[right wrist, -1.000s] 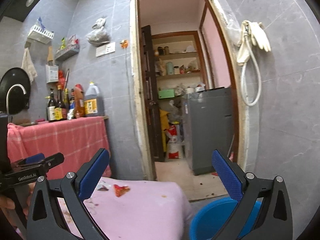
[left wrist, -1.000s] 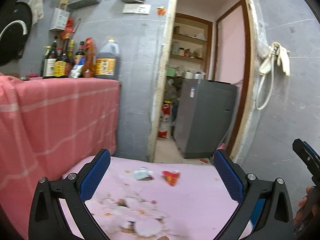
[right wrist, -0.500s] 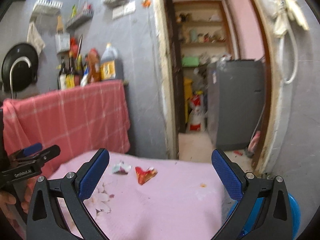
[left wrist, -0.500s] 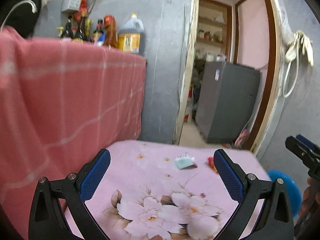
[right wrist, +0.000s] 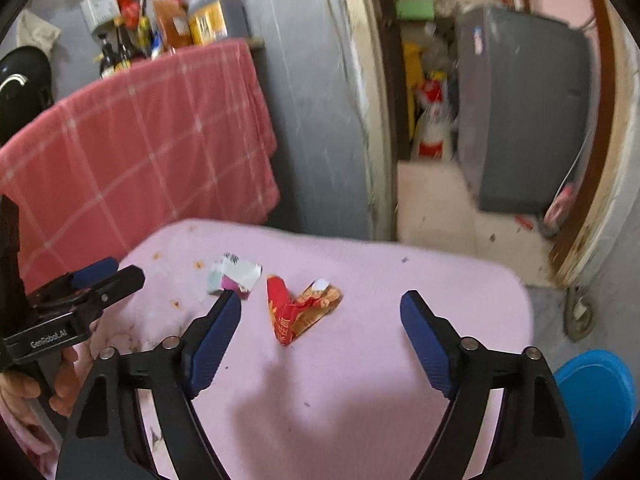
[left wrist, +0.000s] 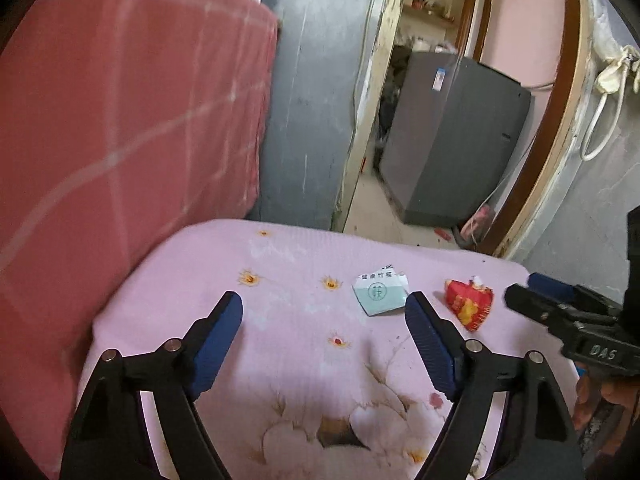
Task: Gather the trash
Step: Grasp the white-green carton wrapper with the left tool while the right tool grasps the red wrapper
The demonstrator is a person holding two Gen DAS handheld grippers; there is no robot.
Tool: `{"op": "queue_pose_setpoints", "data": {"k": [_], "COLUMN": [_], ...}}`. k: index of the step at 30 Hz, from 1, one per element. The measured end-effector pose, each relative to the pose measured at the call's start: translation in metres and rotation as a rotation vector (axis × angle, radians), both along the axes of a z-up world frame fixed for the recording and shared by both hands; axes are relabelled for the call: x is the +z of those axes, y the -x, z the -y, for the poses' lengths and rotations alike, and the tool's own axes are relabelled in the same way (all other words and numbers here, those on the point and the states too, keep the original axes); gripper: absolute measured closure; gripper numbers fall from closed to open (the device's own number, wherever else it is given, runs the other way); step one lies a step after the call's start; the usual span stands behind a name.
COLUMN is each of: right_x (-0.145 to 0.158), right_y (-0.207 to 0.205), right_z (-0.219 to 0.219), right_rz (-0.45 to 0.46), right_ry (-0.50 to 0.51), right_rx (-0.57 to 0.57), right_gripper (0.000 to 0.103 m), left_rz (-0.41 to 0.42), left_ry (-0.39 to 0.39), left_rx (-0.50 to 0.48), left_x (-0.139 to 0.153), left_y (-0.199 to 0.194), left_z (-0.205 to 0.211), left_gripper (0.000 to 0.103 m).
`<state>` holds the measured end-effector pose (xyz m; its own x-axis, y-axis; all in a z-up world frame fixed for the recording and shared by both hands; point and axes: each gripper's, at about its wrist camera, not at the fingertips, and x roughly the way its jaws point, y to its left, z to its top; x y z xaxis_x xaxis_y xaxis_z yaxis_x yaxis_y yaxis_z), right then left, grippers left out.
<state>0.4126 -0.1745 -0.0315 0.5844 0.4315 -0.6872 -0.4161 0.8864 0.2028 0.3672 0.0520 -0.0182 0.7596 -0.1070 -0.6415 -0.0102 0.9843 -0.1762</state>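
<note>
Since half a second ago both grippers have dipped toward the pink flowered cloth (left wrist: 288, 360), so the two scraps of trash loom larger: the left gripper (left wrist: 324, 334) and right gripper (right wrist: 320, 330) both hang above the cloth with jaws spread wide and nothing between them. The crumpled red wrapper (right wrist: 298, 310), a shiny foil piece, lies folded in a rough V whose point faces the right gripper. The flat, pale-green paper packet (left wrist: 380, 294) sits just beside it on its left, though blur makes its lie hard to judge.
</note>
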Motion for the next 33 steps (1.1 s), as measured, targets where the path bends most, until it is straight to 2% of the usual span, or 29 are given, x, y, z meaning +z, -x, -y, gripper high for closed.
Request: {"op": "queue_pose_setpoints", "data": {"k": [1, 5, 8, 11, 13, 15, 16, 19, 23, 26, 29, 33], "right_x": [-0.007, -0.023, -0.027, -0.027, -0.028, -0.029, -0.029, -0.029, -0.026, -0.024, -0.023, -0.02], "right_y": [-0.007, -0.024, -0.028, -0.029, -0.03, -0.033, -0.033, -0.033, -0.03, -0.027, -0.024, -0.018], "right_z": [-0.004, -0.015, -0.02, -0.022, -0.02, -0.017, -0.016, -0.014, -0.009, -0.003, 0.003, 0.012], "right_rz": [-0.032, -0.108, -0.113, -0.119, -0.124, -0.136, -0.143, -0.147, -0.131, -0.125, -0.122, -0.122], "right_ry": [0.011, 0.041, 0.055, 0.054, 0.041, 0.014, -0.001, -0.031, -0.045, -0.056, -0.063, -0.08], "right_rx": [0.005, 0.023, 0.03, 0.052, 0.062, 0.071, 0.073, 0.075, 0.059, 0.047, 0.037, 0.025], "right_gripper": [0.027, 0.035, 0.038, 0.051, 0.059, 0.074, 0.077, 0.08, 0.083, 0.084, 0.084, 0.085], "left_rz": [-0.012, -0.045, -0.068, -0.094, -0.111, -0.134, -0.147, -0.167, -0.175, -0.191, -0.195, -0.198], "left_ry": [0.008, 0.036, 0.059, 0.085, 0.113, 0.139, 0.157, 0.192, 0.175, 0.149, 0.12, 0.139], "left_rx": [-0.002, -0.006, -0.03, -0.046, -0.05, -0.054, -0.055, -0.07, -0.109, -0.132, -0.131, -0.127], "left_x": [-0.002, -0.005, -0.006, -0.008, -0.009, -0.012, -0.014, -0.016, -0.017, -0.02, -0.021, -0.022], "left_y": [-0.005, -0.018, -0.03, -0.042, -0.052, -0.06, -0.063, -0.068, -0.077, -0.079, -0.081, -0.079], "left_z": [-0.001, -0.002, 0.002, 0.007, 0.008, 0.009, 0.008, 0.008, 0.014, 0.022, 0.027, 0.03], "left_gripper": [0.031, 0.032, 0.032, 0.032, 0.039, 0.042, 0.044, 0.047, 0.048, 0.063, 0.064, 0.068]}}
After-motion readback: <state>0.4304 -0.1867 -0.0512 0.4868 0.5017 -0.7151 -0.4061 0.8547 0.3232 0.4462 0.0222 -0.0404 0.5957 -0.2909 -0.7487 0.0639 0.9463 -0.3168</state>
